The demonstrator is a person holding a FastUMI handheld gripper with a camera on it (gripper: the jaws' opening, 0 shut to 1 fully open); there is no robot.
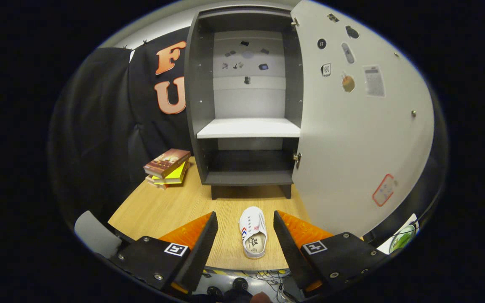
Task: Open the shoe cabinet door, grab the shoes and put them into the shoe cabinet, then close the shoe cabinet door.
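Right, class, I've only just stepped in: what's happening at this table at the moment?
A person is holding a two-finger tool over a wooden table, fingers spread open and gripping nothing. A white shoe lies on the table between the fingers. Beyond it stands the shoe cabinet with its door already swung open; the shelf and the bottom compartment hold no shoe. A stack of books sits beside the cabinet. The shoe is not yet grasped.

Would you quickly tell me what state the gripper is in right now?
Gripper: open, holding nothing; the white shoe lies on the table between its spread fingers, untouched.
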